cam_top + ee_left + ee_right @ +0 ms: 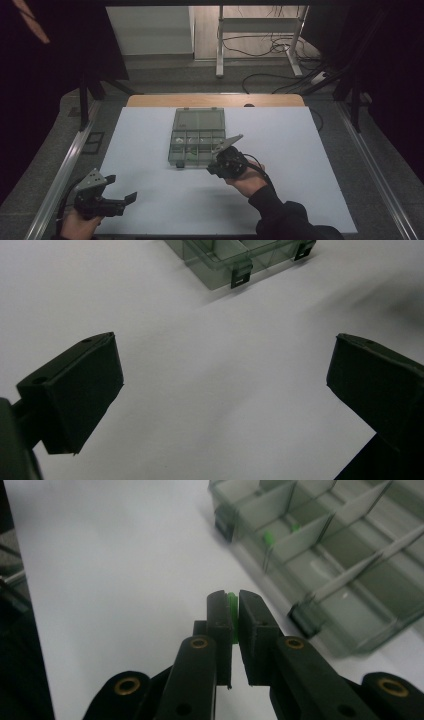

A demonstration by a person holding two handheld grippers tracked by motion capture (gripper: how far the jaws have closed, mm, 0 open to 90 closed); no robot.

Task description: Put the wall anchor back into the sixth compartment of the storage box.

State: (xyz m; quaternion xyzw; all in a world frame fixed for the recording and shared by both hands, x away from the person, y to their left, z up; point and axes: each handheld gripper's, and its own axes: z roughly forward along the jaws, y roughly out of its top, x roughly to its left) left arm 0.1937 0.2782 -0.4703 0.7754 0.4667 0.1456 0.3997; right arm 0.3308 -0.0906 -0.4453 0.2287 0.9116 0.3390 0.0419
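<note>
The right hand-held gripper (235,611) is clamped on a small green piece (232,605), just near-right of the open box (196,137); its compartments lie far-left of the jaws. The left hand-held gripper (121,193) stands open, well apart, over the surface (150,210).

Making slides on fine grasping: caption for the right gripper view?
Right hand-held gripper pinching a small green piece beside the open compartment box.
</note>
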